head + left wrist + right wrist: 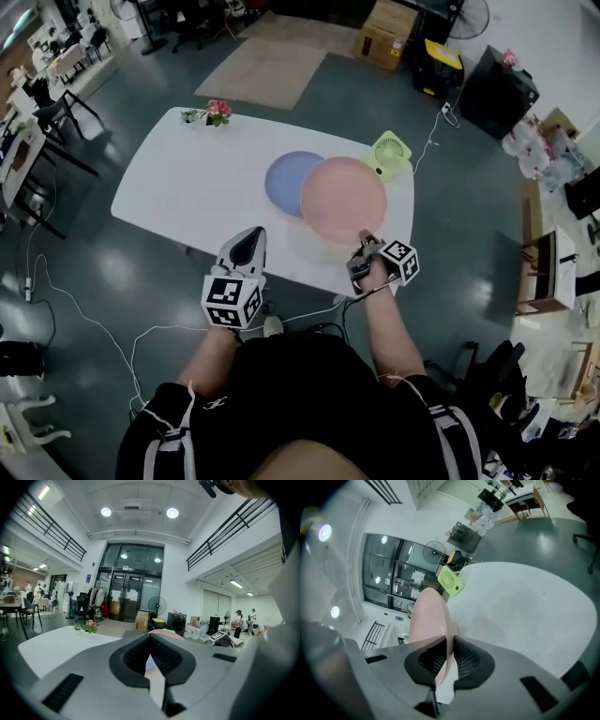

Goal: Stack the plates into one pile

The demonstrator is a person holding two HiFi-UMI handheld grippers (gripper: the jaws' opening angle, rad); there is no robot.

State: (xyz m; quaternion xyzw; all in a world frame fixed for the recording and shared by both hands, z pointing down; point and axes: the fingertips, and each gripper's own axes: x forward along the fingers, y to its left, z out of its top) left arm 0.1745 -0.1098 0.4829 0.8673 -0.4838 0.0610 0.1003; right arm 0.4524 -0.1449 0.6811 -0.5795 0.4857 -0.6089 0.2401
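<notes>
A pink plate [343,200] hangs tilted above the white table [178,192], its near rim pinched by my right gripper [364,244]. In the right gripper view the plate [429,616] stands edge-on between the jaws of this gripper [449,641], and both pads press on it. A blue plate [289,183] lies flat on the table, its right side hidden under the pink one. My left gripper [248,239] hovers at the table's near edge, left of the plates, jaw tips together and holding nothing. In its own view this gripper [150,637] points toward the blue plate [149,665].
A small green fan [389,153] stands at the table's far right corner, just behind the pink plate. A little pot of flowers [214,112] sits at the far left edge. A white cable [433,136] runs off the right side to the floor.
</notes>
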